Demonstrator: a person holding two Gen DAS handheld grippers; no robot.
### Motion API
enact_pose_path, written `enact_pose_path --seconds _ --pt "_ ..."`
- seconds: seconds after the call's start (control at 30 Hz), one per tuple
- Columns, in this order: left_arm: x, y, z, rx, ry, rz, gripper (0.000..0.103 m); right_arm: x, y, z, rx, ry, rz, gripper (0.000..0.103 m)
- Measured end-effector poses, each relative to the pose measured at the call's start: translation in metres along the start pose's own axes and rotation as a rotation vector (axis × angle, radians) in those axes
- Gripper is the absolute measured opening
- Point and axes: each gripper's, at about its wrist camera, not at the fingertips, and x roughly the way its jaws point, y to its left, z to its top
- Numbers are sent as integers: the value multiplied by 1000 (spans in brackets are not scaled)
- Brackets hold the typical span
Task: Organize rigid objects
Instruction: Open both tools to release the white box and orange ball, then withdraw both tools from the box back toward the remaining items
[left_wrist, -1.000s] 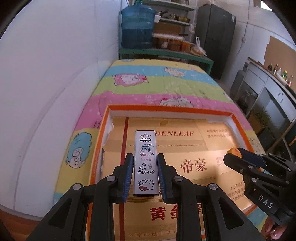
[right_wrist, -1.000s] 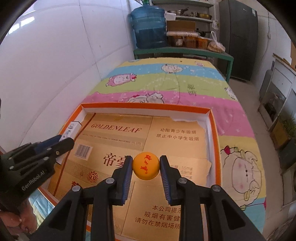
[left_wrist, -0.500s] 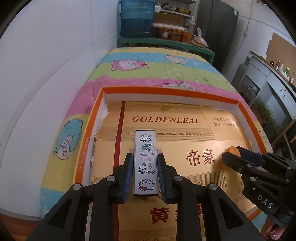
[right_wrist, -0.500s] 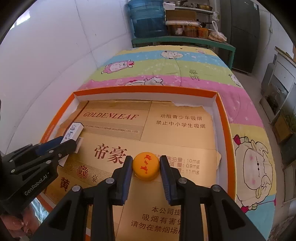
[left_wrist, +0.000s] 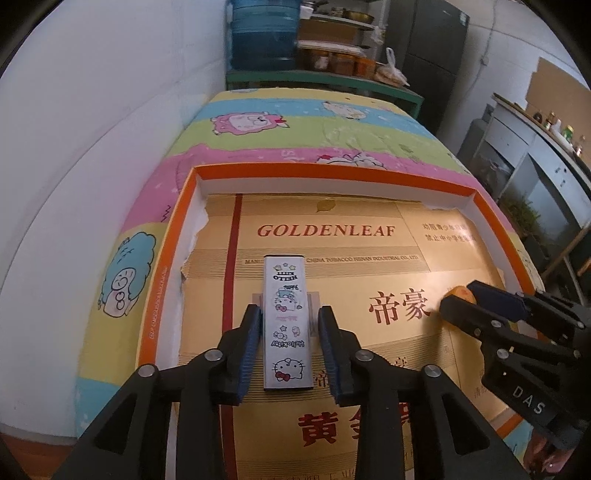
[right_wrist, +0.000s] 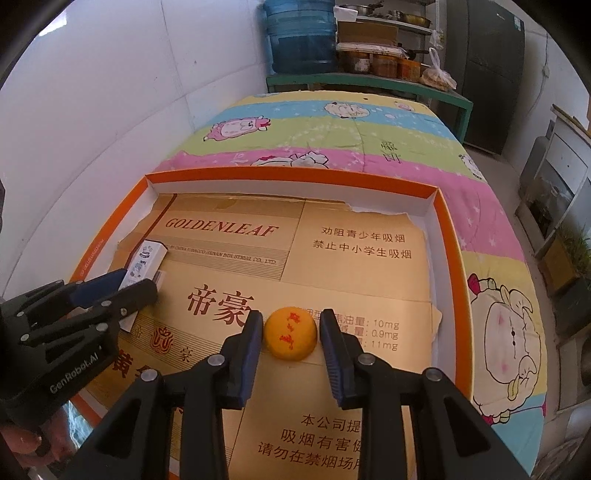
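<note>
My left claw (left_wrist: 289, 347) is standing released around the box (left_wrist: 287, 325), lying flat in the tray (left_wrist: 168, 273). My right claw (right_wrist: 291, 349) is likewise spread beside the ball (right_wrist: 290, 333), resting mid-tray. Both placements are looking finished; only withdrawal is remaining.

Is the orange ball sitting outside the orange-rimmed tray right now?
No, the orange ball rests on the gold cardboard inside the tray, between the right gripper fingers.
</note>
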Motion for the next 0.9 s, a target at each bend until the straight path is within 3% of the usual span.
enact_pose_path --seconds 0.1,0.17,0.47,0.73,0.9 --pt "0 -4 -2 40 -6 4 43 -1 -1 0 14 -3 7 42" --pt "1 -5 -3 41 -9 38 55 -3 -2 -1 22 -6 1 49" --pt "-11 1 -11 20 -75 7 55 -26 0 -8 61 -61 5 50" --pt "-57 0 -19 -4 -204 -17 55 -53 8 -25 81 -98 38 50" --pt "-86 1 -28 -22 -242 -45 55 -71 14 -35 90 -128 30 50"
